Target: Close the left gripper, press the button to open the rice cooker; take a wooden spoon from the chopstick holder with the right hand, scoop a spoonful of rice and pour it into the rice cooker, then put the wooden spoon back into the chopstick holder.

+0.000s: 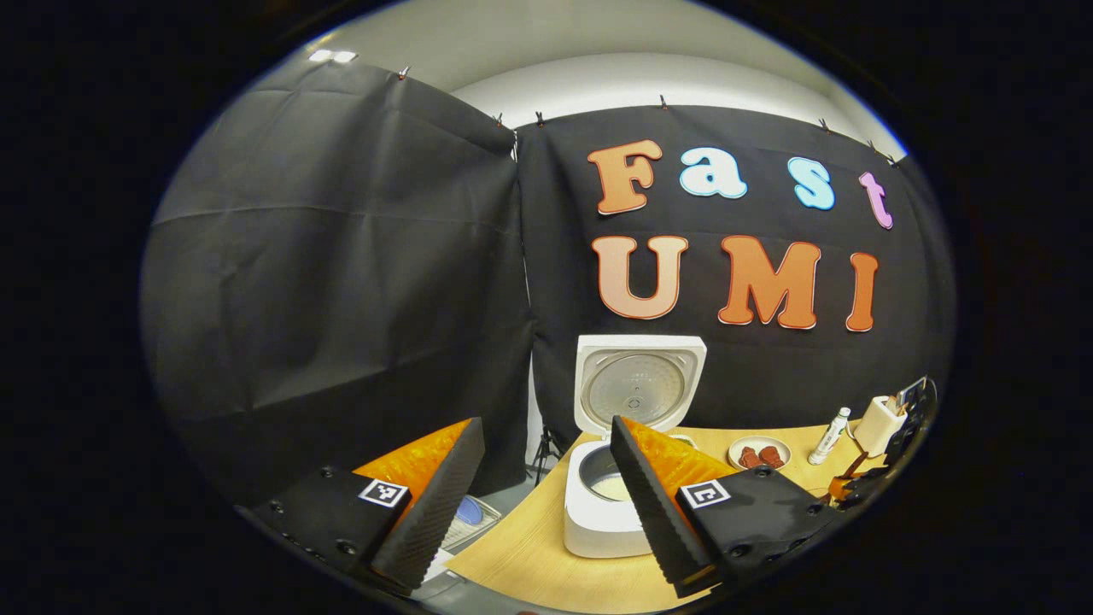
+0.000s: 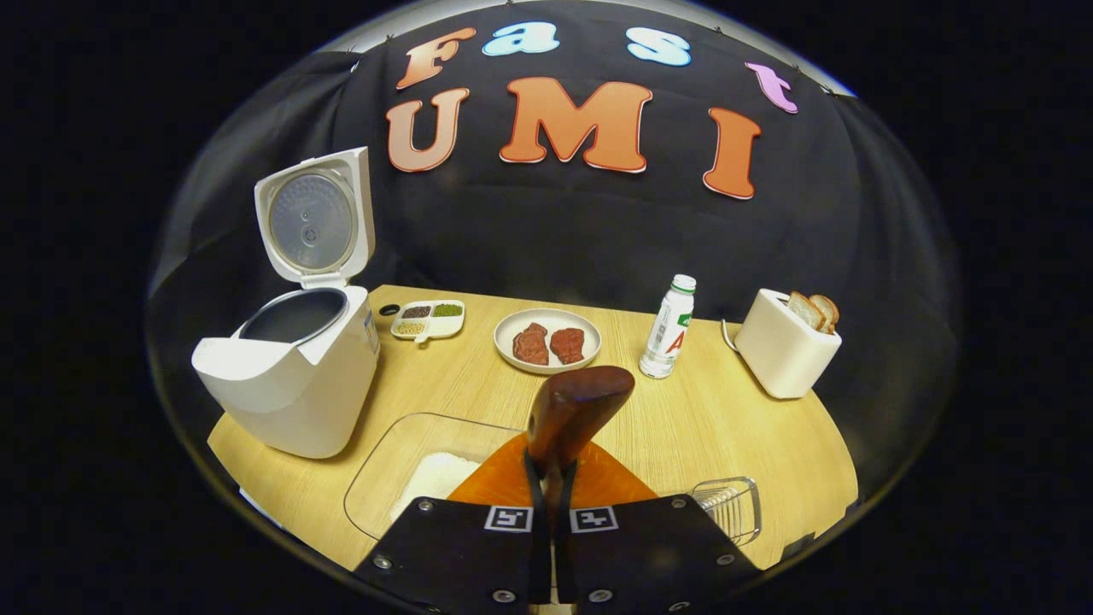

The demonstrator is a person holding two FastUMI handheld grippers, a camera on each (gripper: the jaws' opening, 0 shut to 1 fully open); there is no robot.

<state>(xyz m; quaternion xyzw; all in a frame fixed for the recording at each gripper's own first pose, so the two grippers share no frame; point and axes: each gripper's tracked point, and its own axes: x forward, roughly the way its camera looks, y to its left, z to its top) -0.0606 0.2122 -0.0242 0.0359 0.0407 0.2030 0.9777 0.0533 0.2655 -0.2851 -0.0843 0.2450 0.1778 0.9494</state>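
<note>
Right gripper view: rice cooker (image 2: pixel 286 376) at left, lid up; right gripper (image 2: pixel 552 478) fingers pinching wooden spoon (image 2: pixel 574 412) above rice container (image 2: pixel 410 478) on bench (image 2: pixel 726 427). Left gripper (image 1: pixel 546 504) fingers spread. Opening and spoon pickup judged done; scooping, pouring, return remain.

Staged kitchen booth, black cloth wall (image 2: pixel 546 231) clipped up behind, wooden counter (image 2: pixel 717 418) bearing open rice cooker (image 2: pixel 290 376), toaster (image 2: pixel 786 352) with bread, plate of meat (image 2: pixel 547 340), bottle (image 2: pixel 669 328)

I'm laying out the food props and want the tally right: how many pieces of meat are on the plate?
2. Both lie side by side on the white plate mid-table: the left piece, the right piece, close together. Nothing seems to hide beneath them.
</note>
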